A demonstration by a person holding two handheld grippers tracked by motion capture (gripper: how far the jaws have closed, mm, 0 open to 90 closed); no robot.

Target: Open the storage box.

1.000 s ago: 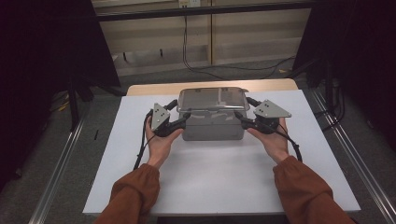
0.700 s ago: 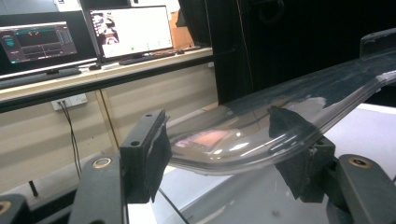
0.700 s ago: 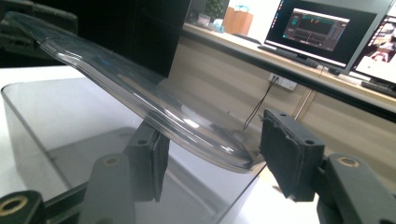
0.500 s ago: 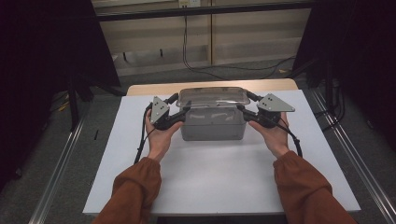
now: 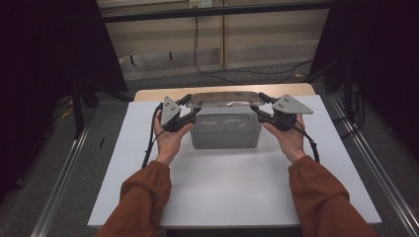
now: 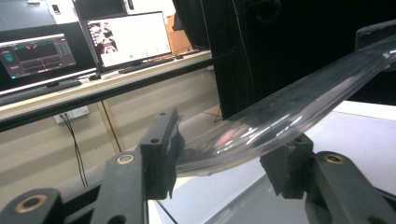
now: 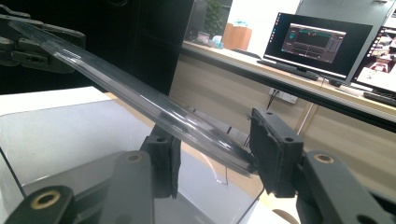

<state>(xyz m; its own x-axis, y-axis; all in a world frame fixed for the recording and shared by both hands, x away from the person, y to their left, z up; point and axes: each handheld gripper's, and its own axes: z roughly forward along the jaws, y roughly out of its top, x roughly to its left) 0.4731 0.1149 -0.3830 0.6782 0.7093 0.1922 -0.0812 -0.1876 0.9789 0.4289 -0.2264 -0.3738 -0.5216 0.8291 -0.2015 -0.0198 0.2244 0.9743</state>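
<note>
Two grippers hold one clear lid (image 5: 225,98) by its ends: the left gripper (image 5: 190,114) has its jaws closed on the left end, the right gripper (image 5: 259,112) on the right end. Below the lid a grey bin (image 5: 226,133) stands near the table's (image 5: 222,197) far edge; I can't tell its contents. Lid's long axis runs left to right, level above the bin.
</note>
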